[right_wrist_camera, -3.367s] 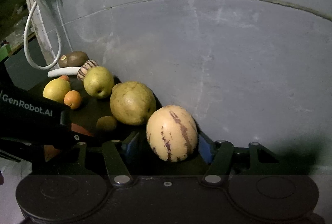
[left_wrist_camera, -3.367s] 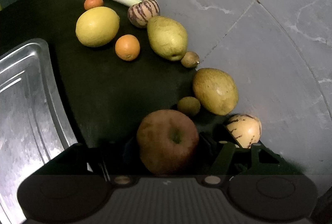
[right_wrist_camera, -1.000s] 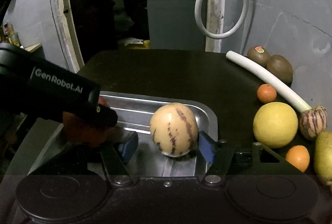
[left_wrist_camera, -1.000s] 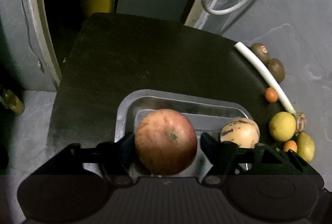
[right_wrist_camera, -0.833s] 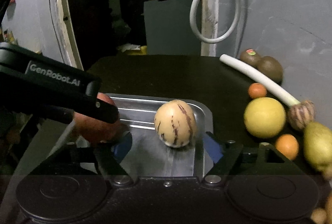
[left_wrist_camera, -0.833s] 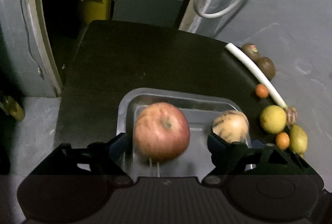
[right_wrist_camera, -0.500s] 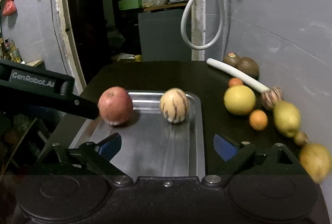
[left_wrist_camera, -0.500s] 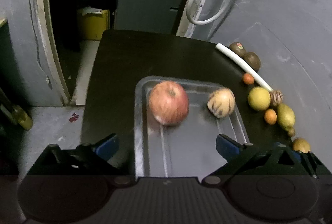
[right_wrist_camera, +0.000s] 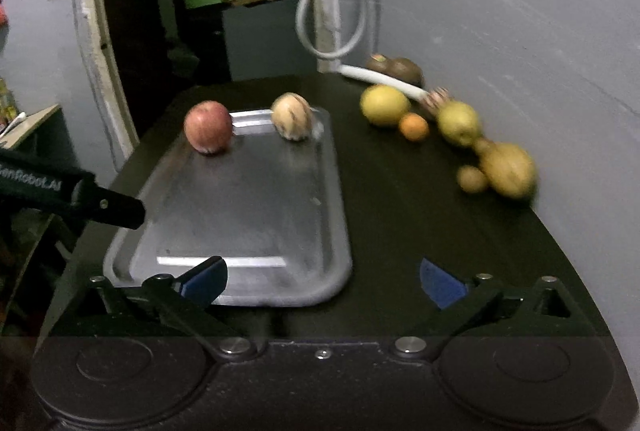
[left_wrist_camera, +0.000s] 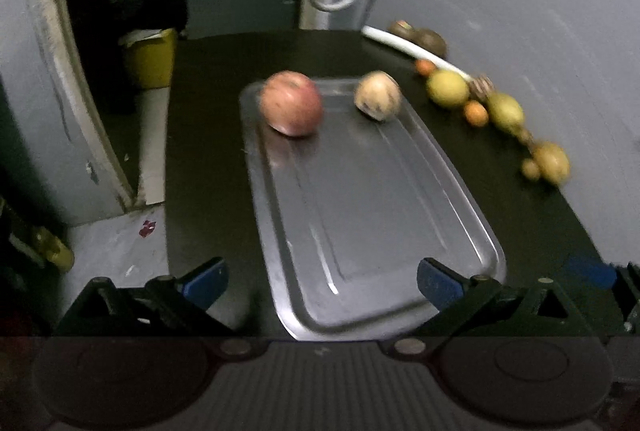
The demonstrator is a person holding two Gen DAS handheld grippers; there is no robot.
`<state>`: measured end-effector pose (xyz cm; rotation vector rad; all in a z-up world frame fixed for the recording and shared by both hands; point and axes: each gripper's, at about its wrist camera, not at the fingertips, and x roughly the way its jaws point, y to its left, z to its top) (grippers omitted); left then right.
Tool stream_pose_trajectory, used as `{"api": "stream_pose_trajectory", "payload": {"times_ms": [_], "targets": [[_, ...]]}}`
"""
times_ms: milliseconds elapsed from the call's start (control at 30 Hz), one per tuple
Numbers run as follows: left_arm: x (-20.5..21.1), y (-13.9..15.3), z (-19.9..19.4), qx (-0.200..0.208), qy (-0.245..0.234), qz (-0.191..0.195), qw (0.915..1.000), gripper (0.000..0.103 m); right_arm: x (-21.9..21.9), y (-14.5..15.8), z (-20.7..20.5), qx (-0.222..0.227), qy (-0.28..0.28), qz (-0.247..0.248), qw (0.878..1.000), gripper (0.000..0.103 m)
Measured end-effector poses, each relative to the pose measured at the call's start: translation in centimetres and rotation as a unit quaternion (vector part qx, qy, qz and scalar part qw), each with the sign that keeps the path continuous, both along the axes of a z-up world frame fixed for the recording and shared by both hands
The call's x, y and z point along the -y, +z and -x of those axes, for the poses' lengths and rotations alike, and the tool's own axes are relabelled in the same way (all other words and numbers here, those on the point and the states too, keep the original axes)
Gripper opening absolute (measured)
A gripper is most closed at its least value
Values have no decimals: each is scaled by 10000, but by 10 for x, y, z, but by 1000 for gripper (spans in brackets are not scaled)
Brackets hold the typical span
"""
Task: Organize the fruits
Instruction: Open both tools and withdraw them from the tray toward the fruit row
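Both our grippers hang wide and empty over the near end of the tray.

Our left gripper [left_wrist_camera: 322, 281] and right gripper [right_wrist_camera: 322, 279] hold nothing. On the metal tray [right_wrist_camera: 248, 215], at its far end, sit the red apple [right_wrist_camera: 208, 127] and striped melon [right_wrist_camera: 292, 116], slightly apart. More fruit [right_wrist_camera: 385, 105] lines the black table [right_wrist_camera: 420, 215] by the wall.

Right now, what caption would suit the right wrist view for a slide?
Open right gripper faces a metal tray holding an apple and striped melon.
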<state>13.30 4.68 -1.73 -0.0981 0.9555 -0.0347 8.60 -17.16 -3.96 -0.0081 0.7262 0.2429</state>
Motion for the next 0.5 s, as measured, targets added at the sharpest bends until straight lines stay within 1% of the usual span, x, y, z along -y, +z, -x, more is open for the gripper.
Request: {"api": "stream_pose_trajectory", "payload": {"times_ms": [133,267,400,500], "targets": [[24,-3,12,-11,-491,-173,9986,102,23,-4,19,-105,-369,10,9993,102],[50,-5,14,-4,-946,-230,9953,102,49,-6,34,-157,-865,27,9961,102],[77,-7,7,37,-1416,-170,9898,102,79,-3,39,-95,-1419,-44,9898,102],[99,-8,-5,108,-1720,-229,9848,102,95,-1,34,-26,-1665,-60,9860,102]]}}
